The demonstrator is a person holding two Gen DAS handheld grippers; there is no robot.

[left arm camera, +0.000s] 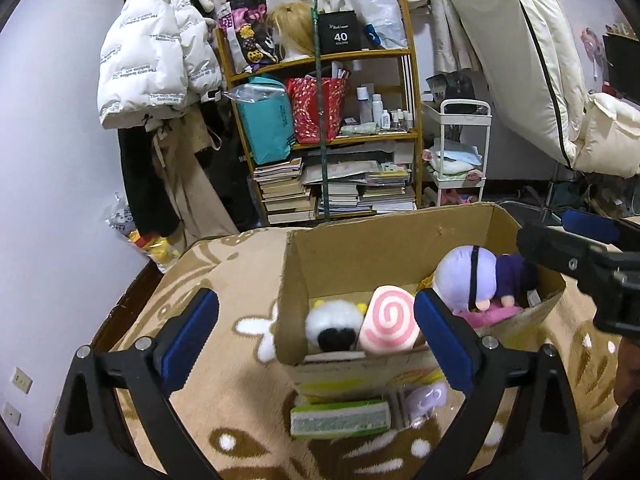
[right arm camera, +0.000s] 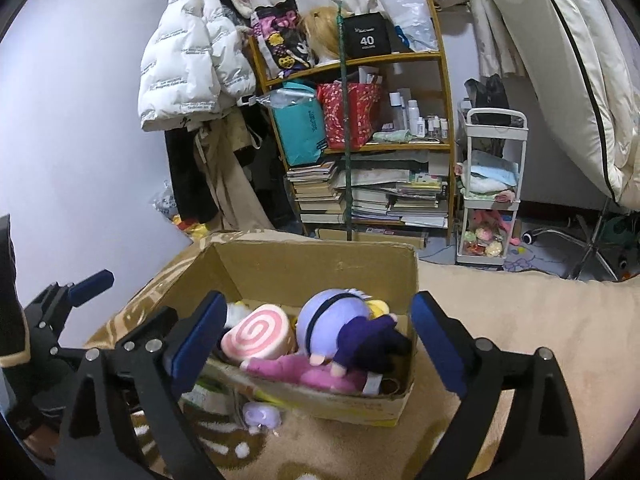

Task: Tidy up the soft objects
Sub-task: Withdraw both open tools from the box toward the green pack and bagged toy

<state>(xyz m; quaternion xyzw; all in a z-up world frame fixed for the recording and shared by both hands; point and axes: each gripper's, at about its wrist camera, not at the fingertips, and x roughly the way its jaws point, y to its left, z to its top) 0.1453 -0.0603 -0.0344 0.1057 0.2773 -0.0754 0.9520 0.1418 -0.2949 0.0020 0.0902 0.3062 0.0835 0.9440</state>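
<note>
Both grippers, left [left arm camera: 316, 338] and right [right arm camera: 316, 336], gape wide and empty over the cardboard box [right arm camera: 320, 268] (plushies packed inside); bare blanket [right arm camera: 520, 320] lies open rightward.

The cardboard box [right arm camera: 320, 264] is open on top, so the way in is from above, but plush toys [right arm camera: 344, 328] fill the near half almost to the rim; only the back part along the far wall looks free. A green-and-white book [left arm camera: 340, 418] lies on the patterned blanket [left arm camera: 224, 280] against the box front. Right of the box the plain blanket [right arm camera: 520, 320] is bare.
</note>
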